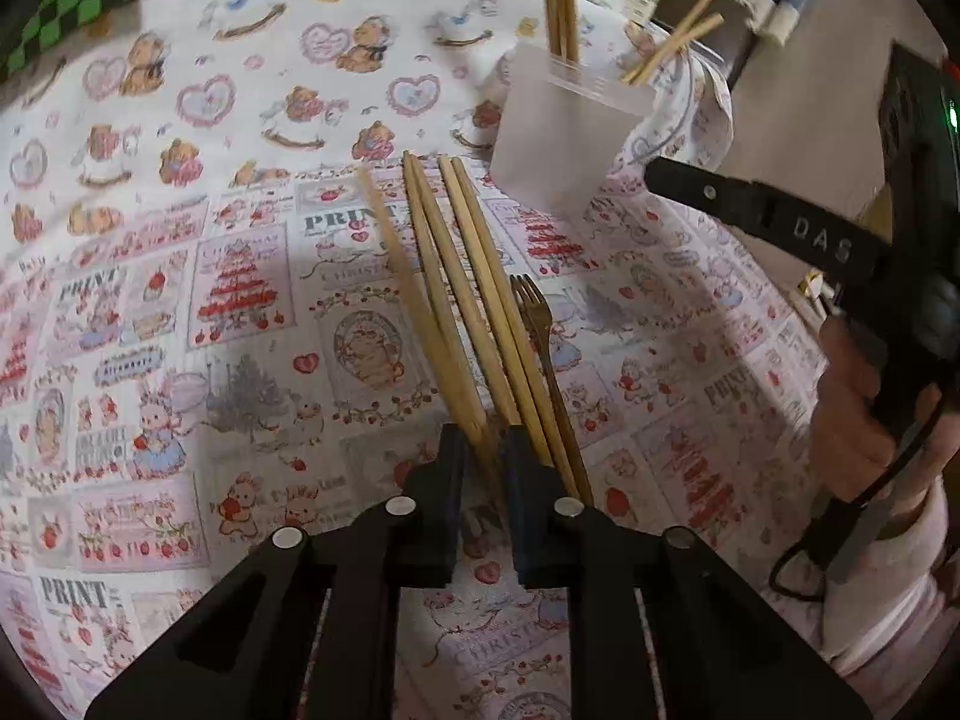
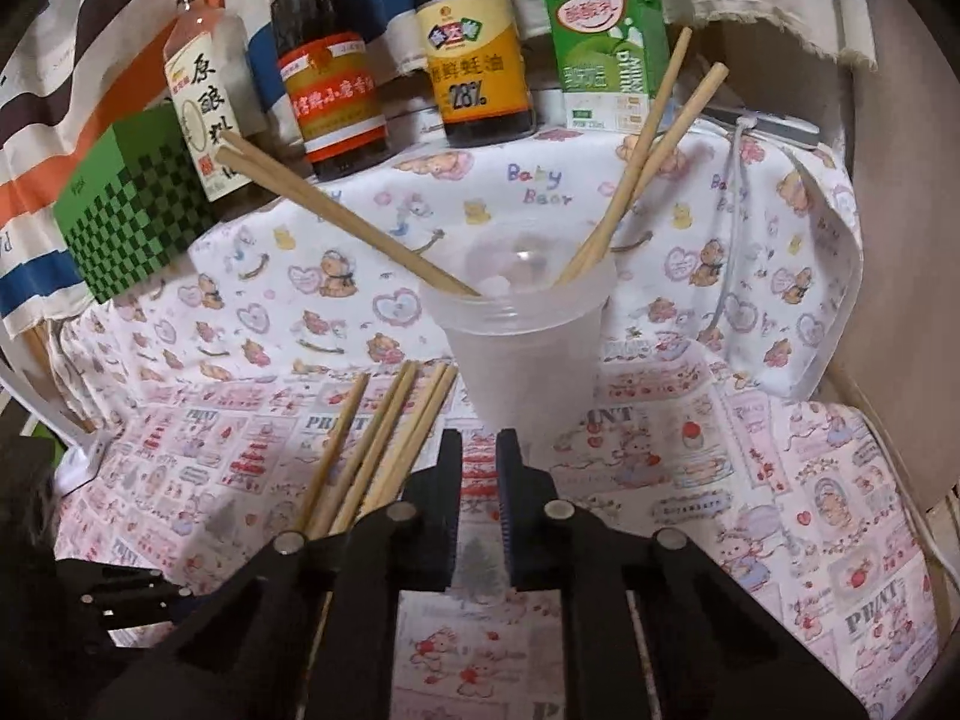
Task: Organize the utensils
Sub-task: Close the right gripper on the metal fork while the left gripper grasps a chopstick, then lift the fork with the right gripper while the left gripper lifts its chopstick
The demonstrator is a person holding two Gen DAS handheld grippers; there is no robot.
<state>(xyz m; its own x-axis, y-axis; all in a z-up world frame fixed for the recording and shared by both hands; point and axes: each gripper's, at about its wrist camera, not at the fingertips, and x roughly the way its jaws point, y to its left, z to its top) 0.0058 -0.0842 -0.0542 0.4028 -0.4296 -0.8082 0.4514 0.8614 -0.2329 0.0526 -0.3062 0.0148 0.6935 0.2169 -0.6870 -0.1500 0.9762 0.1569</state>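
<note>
Several wooden chopsticks [image 1: 462, 300] lie side by side on the patterned tablecloth, with a dark fork [image 1: 540, 336] to their right. My left gripper [image 1: 485, 450] is shut on one chopstick [image 1: 420, 300], which sticks out forward and looks blurred. A translucent plastic cup [image 2: 528, 348] holds several chopsticks [image 2: 636, 162]; it also shows in the left wrist view [image 1: 564, 138]. My right gripper [image 2: 480, 450] is nearly shut and empty, just in front of the cup; the loose chopsticks [image 2: 384, 438] lie to its left. Its finger shows in the left wrist view [image 1: 750, 210].
Three sauce bottles [image 2: 336, 72], a green milk carton [image 2: 606, 48] and a green checkered box [image 2: 132, 204] stand behind the cup. The table's right edge [image 2: 864, 408] drops off close to the cup. A white cord [image 2: 732, 210] lies on the cloth.
</note>
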